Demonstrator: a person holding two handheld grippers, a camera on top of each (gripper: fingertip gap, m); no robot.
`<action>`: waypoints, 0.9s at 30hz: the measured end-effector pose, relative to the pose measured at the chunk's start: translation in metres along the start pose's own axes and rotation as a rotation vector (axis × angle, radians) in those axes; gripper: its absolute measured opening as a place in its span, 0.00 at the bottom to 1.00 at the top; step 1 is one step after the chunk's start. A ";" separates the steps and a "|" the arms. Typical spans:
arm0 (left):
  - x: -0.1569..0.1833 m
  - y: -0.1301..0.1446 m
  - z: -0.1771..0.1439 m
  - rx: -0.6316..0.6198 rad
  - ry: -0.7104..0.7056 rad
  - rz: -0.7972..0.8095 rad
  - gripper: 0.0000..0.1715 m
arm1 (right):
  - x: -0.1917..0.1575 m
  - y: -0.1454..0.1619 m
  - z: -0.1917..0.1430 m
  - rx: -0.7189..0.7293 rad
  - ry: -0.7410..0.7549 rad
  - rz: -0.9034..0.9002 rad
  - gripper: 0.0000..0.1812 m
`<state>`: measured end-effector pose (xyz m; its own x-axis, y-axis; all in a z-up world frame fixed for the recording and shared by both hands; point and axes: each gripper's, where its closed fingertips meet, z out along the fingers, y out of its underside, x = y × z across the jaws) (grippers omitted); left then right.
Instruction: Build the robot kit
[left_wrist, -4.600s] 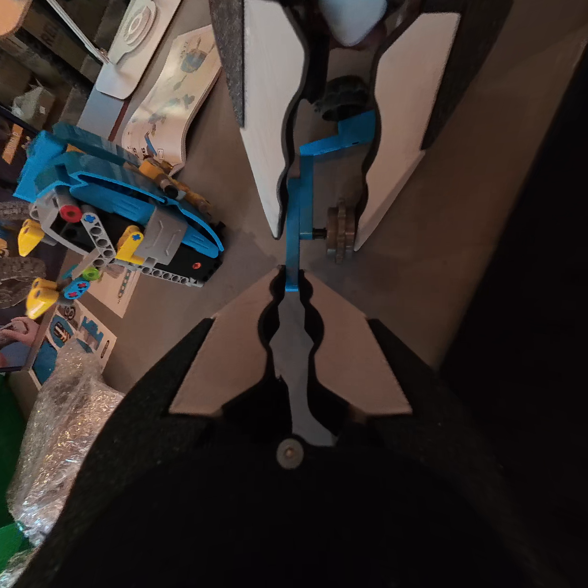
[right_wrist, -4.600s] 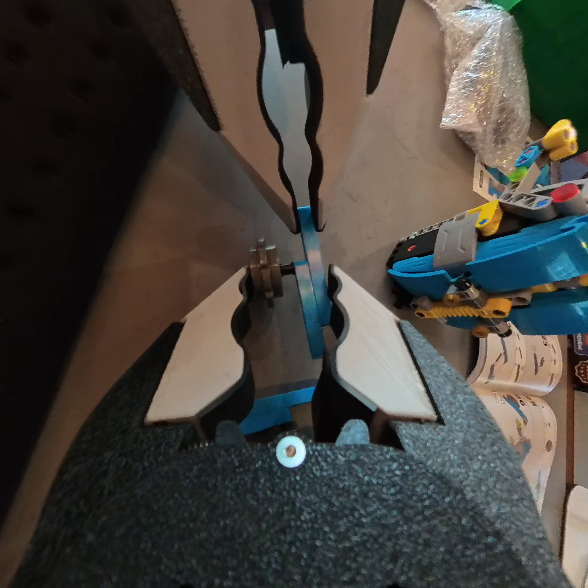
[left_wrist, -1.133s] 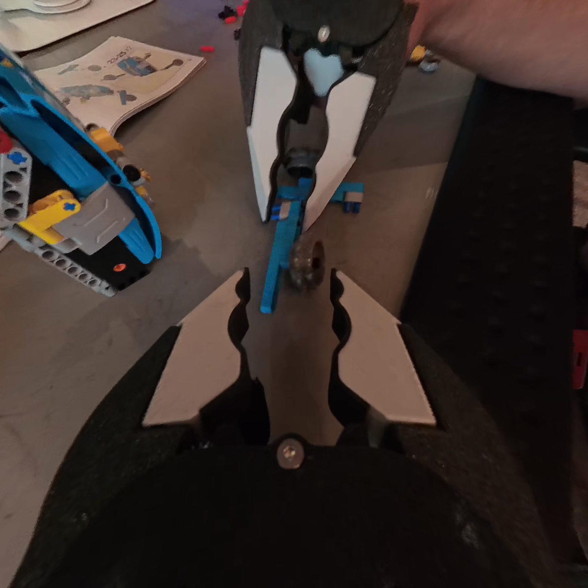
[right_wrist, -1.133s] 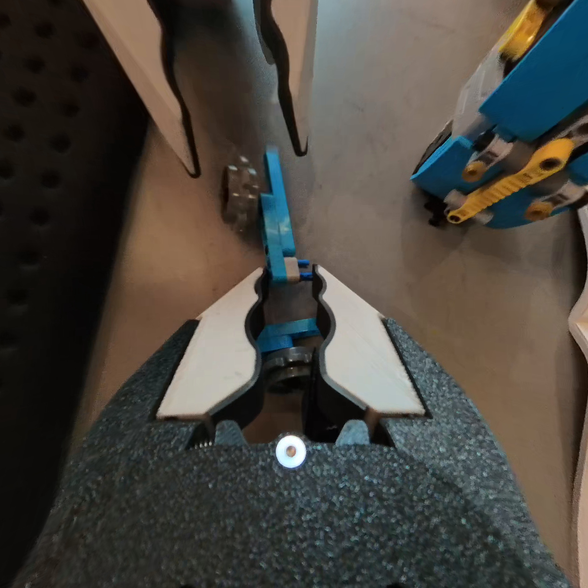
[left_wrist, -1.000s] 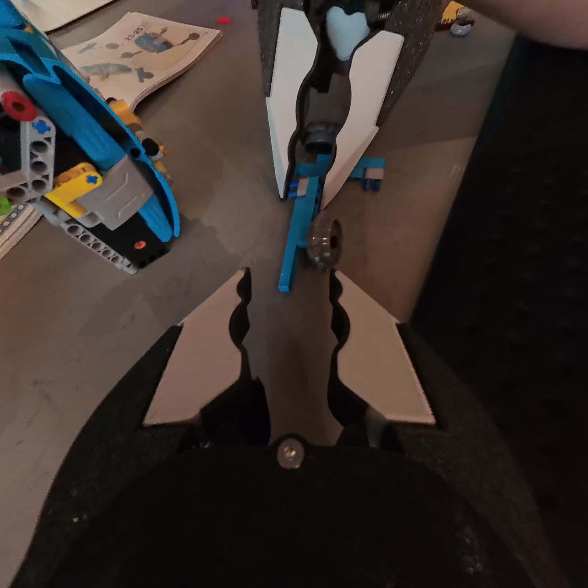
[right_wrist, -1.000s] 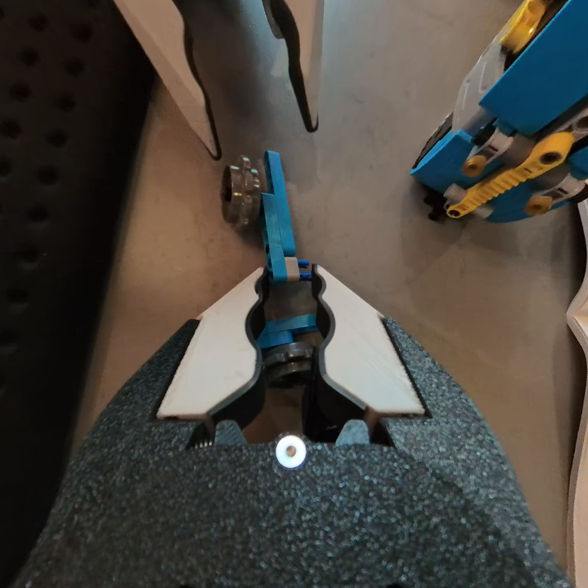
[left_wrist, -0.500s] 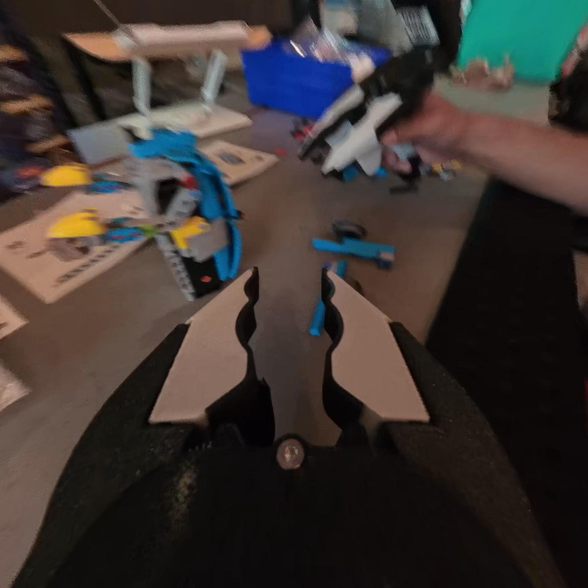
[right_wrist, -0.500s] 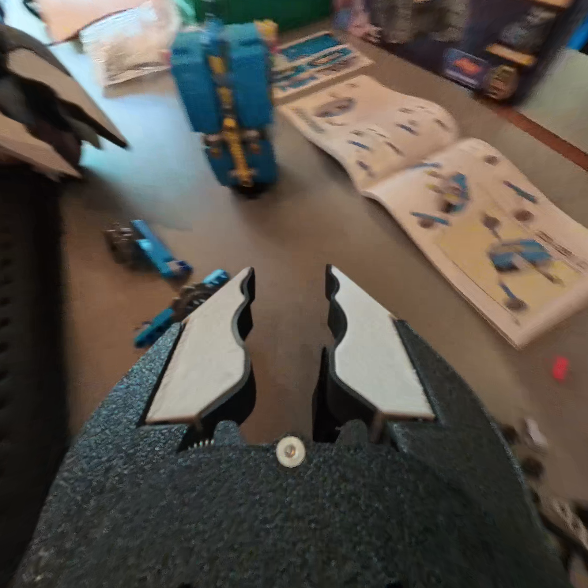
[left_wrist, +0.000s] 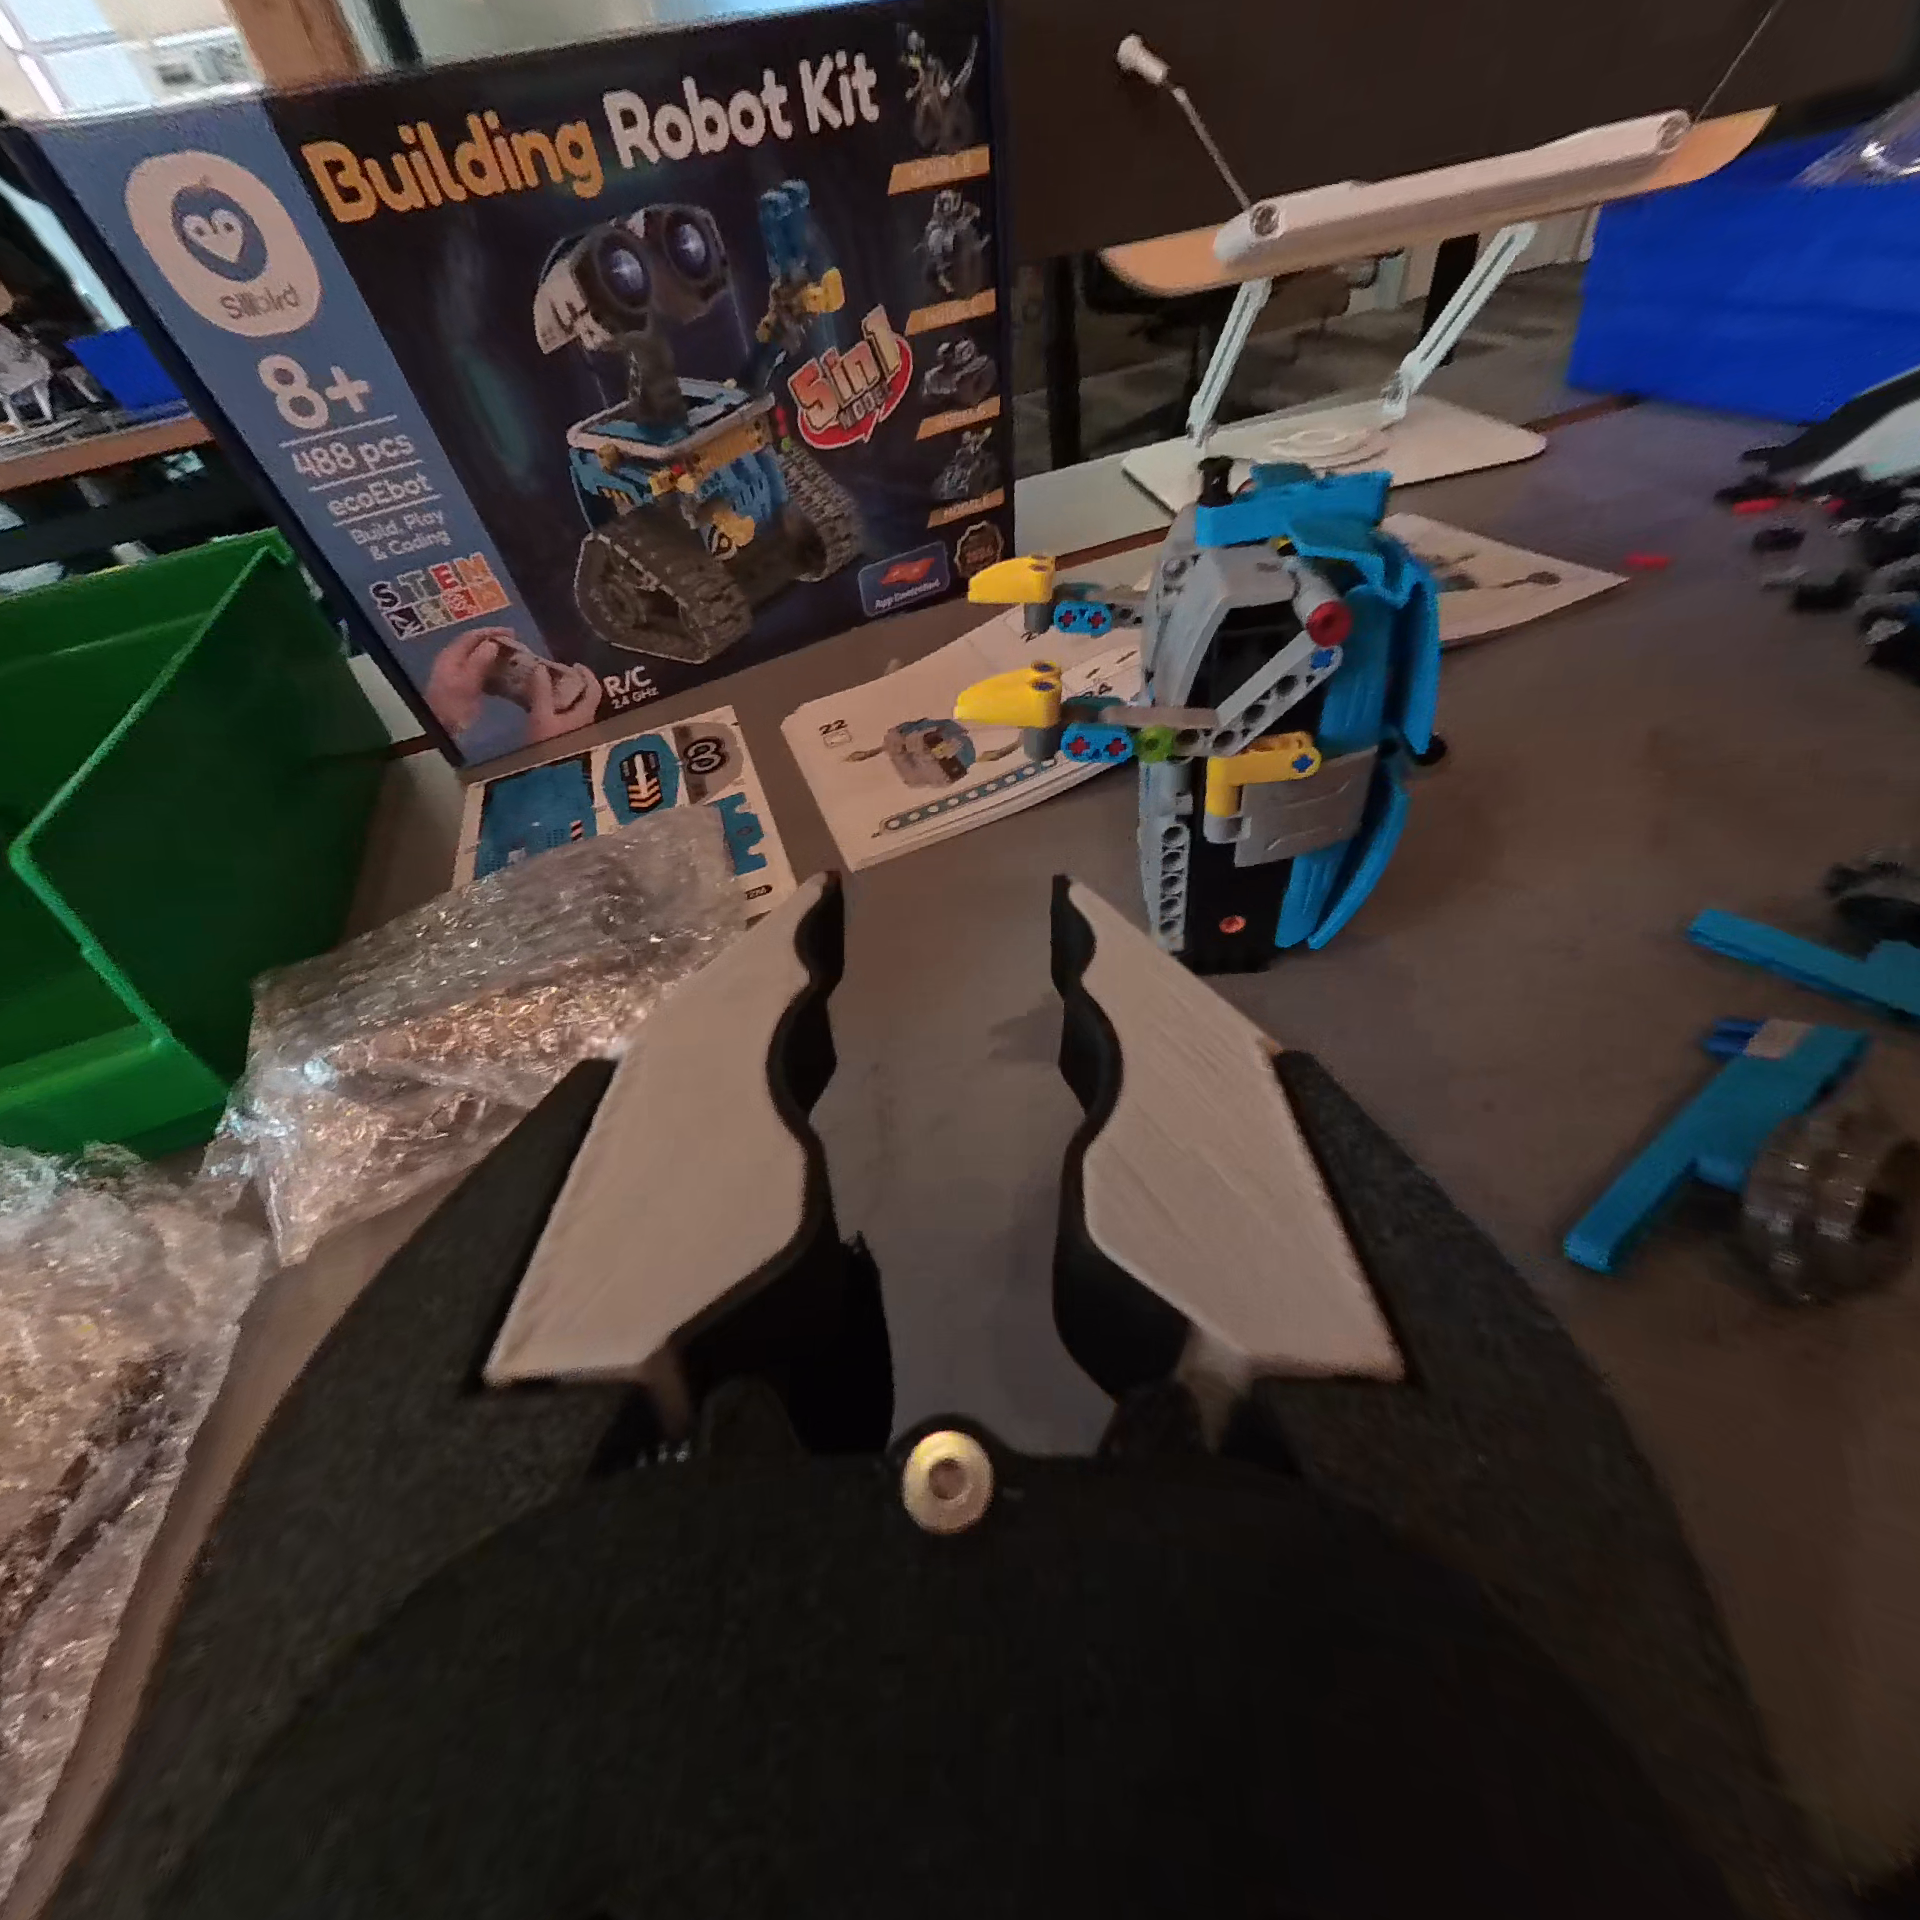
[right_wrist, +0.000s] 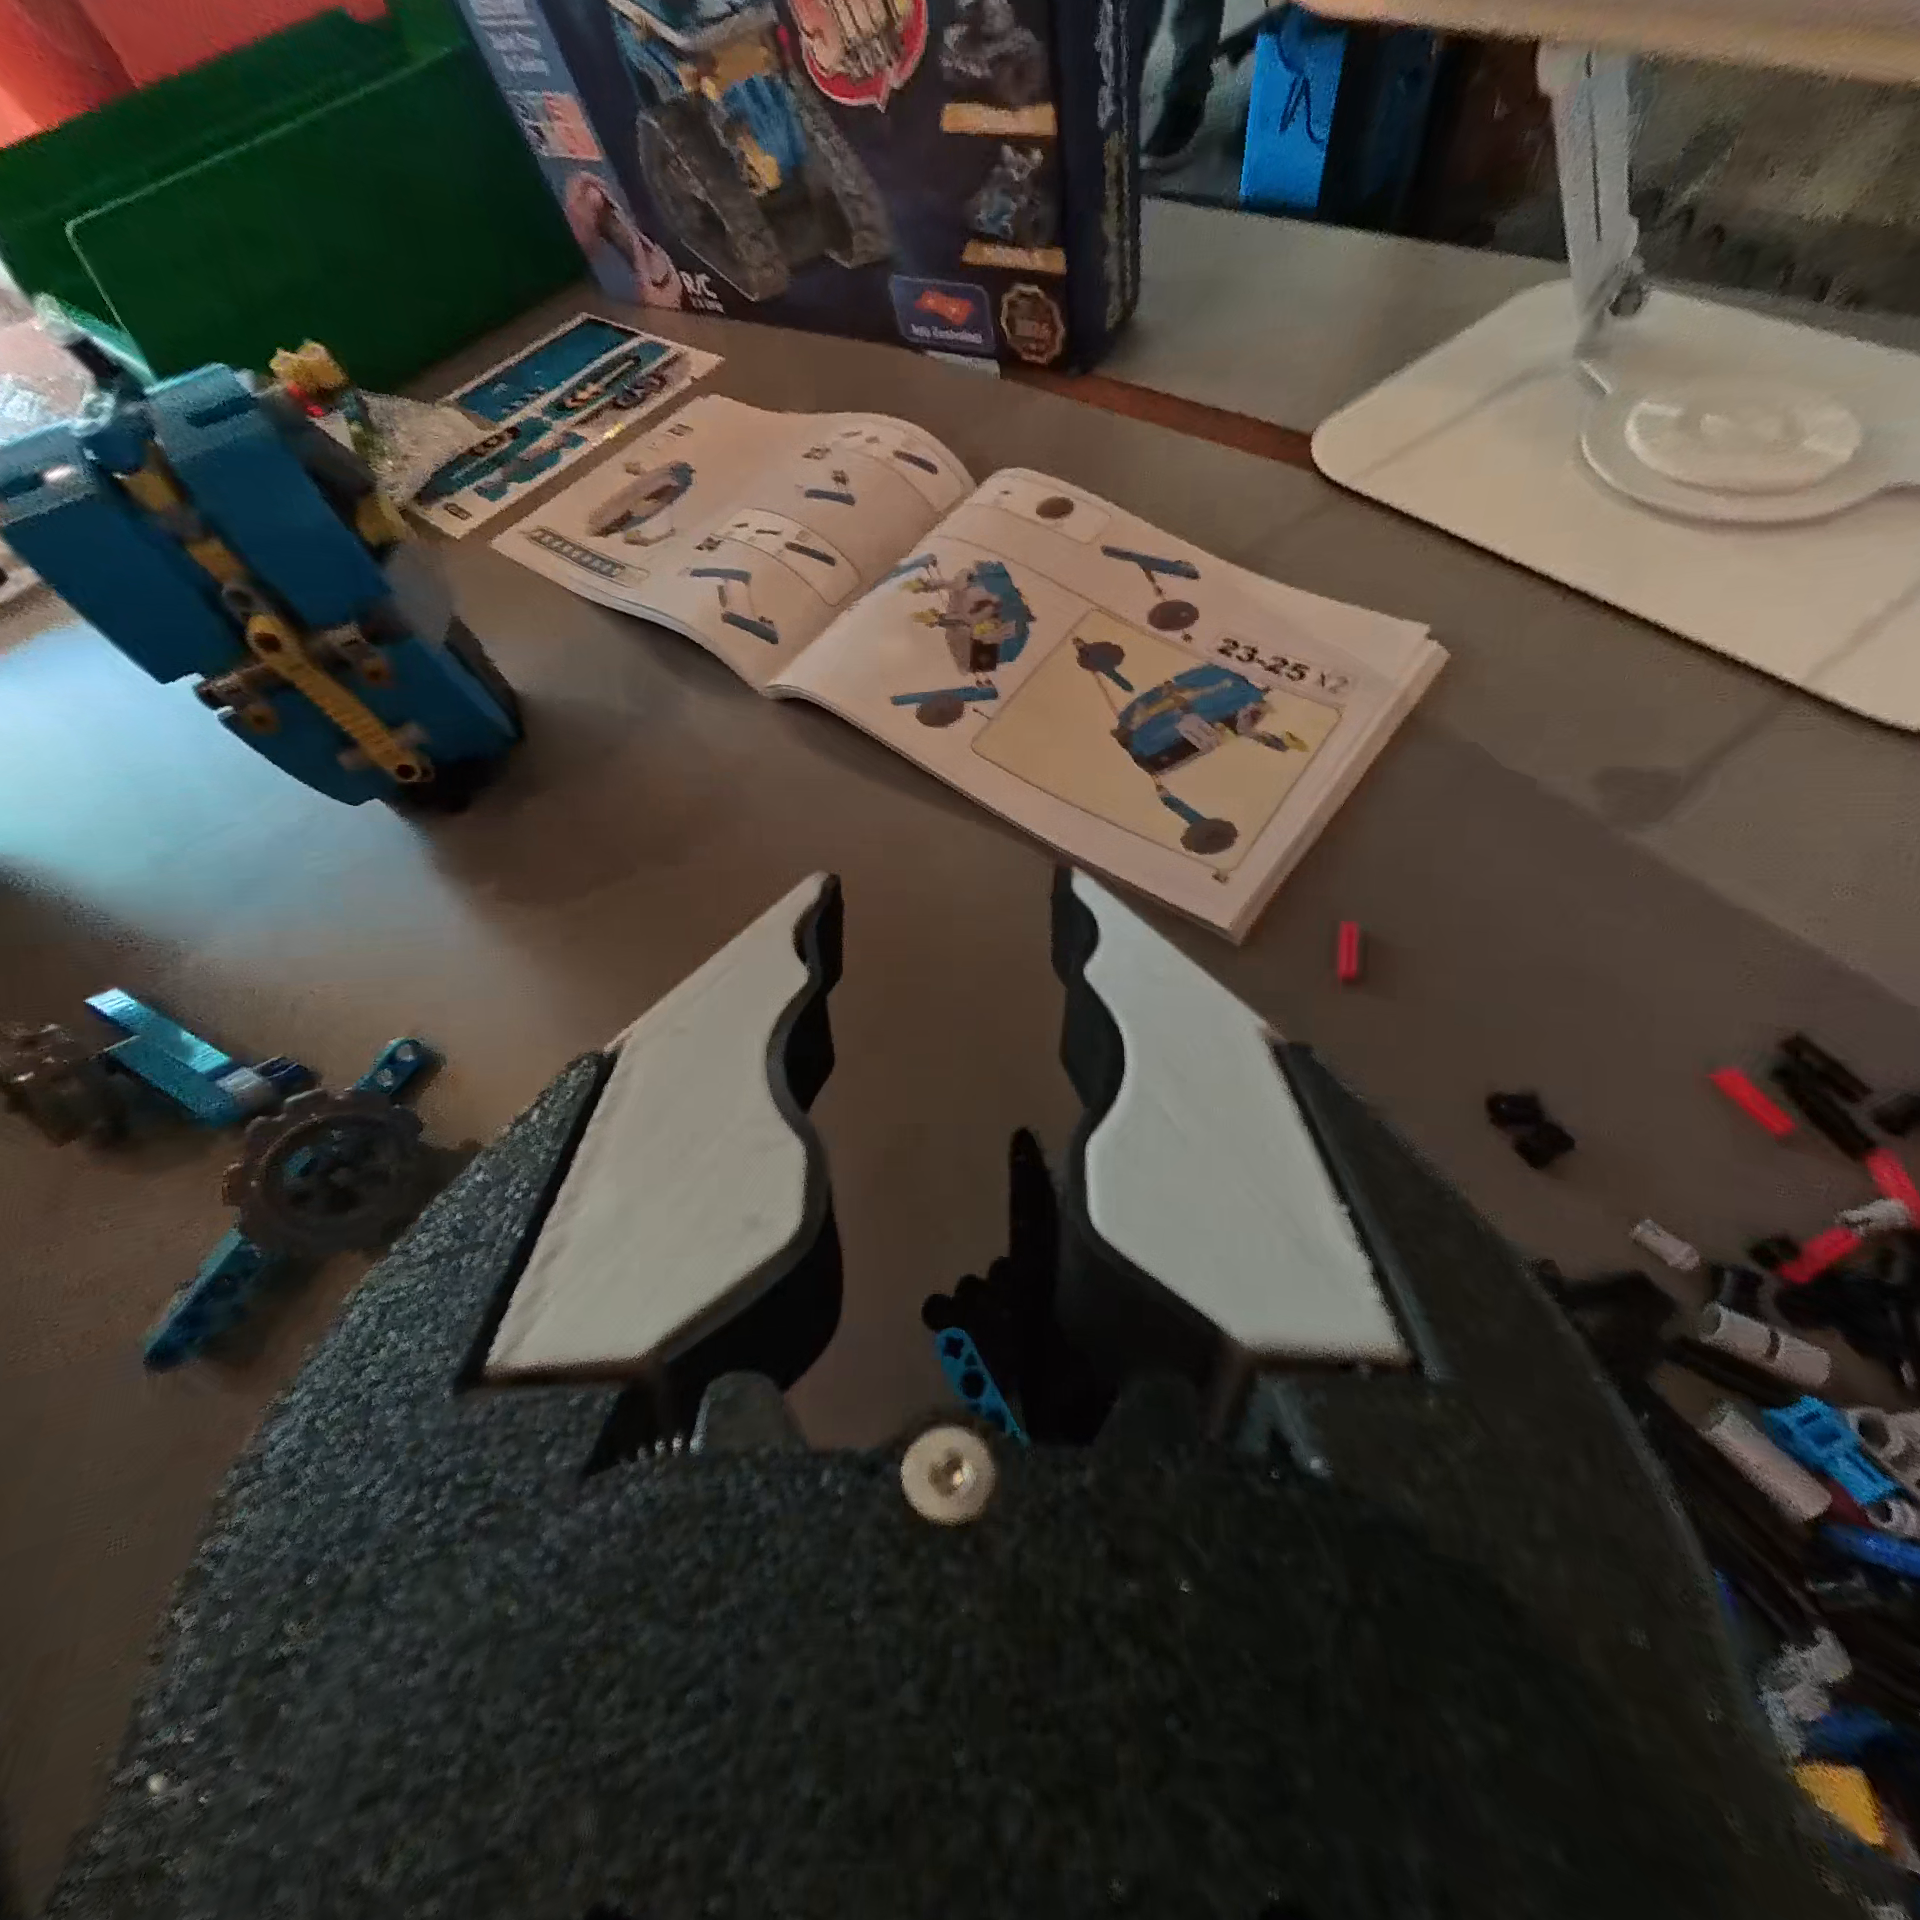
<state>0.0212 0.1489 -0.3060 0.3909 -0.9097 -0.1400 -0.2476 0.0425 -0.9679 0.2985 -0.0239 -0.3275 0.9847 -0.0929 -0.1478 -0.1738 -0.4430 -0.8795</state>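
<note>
At lower right of my right wrist view, the pile of small loose parts (right_wrist: 1808, 1382) blurs and is cut off by the edge; I can't tell individual pieces.

Both grippers' jaws stand apart, holding nothing.

left claw (left_wrist: 943, 894) parted and empty above grey table (left_wrist: 1558, 831) — right claw (right_wrist: 943, 894) likewise, blue beam-and-gear pieces (right_wrist: 260, 1174) lying nearby
</note>
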 end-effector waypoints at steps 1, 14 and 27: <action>-0.003 0.001 0.001 -0.008 -0.015 -0.004 0.23 | 0.002 0.003 0.001 -0.009 -0.002 0.017 0.23; -0.024 0.015 0.009 -0.085 -0.072 -0.138 0.23 | 0.007 0.030 0.011 -0.135 -0.013 0.021 0.24; -0.023 0.020 0.012 -0.121 -0.067 -0.133 0.23 | 0.005 0.022 0.006 -0.093 -0.028 0.039 0.22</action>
<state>0.0184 0.1756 -0.3244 0.4841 -0.8745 -0.0300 -0.2932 -0.1298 -0.9472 0.3000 -0.0290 -0.3507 0.9770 -0.0877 -0.1946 -0.2115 -0.5205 -0.8273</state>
